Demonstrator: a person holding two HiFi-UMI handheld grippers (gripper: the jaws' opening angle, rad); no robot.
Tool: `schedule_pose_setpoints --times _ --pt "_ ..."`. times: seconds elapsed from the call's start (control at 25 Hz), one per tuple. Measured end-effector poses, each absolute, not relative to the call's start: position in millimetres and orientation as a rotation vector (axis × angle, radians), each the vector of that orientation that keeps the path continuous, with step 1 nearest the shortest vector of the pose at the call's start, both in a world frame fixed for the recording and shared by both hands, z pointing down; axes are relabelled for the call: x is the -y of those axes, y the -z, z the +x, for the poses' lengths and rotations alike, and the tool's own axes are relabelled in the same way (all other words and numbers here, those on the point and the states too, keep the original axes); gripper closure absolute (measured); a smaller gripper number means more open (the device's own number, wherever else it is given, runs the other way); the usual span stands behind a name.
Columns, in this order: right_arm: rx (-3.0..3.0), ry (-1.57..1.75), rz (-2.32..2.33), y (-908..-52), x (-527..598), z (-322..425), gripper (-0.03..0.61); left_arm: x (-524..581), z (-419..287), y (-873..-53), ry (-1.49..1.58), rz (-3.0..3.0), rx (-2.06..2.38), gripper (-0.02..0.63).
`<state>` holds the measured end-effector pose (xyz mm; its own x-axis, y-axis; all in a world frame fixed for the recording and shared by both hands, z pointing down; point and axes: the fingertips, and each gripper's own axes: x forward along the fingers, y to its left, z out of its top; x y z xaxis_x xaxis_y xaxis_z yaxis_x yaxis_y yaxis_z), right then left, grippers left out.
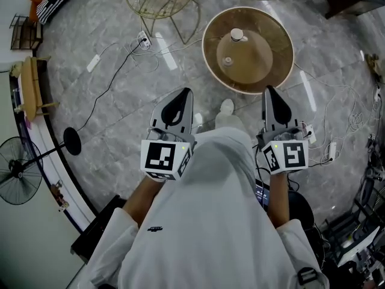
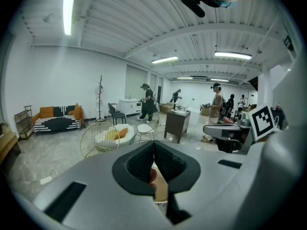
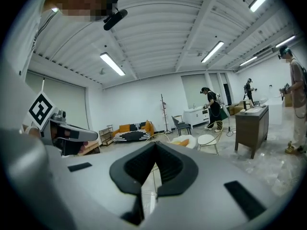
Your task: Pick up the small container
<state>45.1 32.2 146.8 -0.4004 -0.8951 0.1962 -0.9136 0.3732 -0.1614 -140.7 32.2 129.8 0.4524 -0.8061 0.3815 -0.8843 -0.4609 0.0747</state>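
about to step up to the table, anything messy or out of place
Loose cables and power strips trail across the floor beside the round table, a possible trip hazard. The small containers on it look upright; nothing seems spilled.

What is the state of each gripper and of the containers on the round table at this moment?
Left gripper, shut, nothing between the jaws.
Right gripper, shut, nothing between the jaws.
White container, upright on the round table, untouched.
Smaller container, on the same table, untouched.
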Motion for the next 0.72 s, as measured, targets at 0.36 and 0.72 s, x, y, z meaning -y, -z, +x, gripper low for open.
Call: schedule_pose_setpoints --times 0.36,0.72 --pt "2.631 -0.468 1.635 -154 7 72 0.572 9 -104 -143 -0.482 2.414 1.468 0.594" --pt "2.699 -0.568 1.511 -156 22 69 0.572 25 -91 -144 -0.482 2.401 1.474 0.594"
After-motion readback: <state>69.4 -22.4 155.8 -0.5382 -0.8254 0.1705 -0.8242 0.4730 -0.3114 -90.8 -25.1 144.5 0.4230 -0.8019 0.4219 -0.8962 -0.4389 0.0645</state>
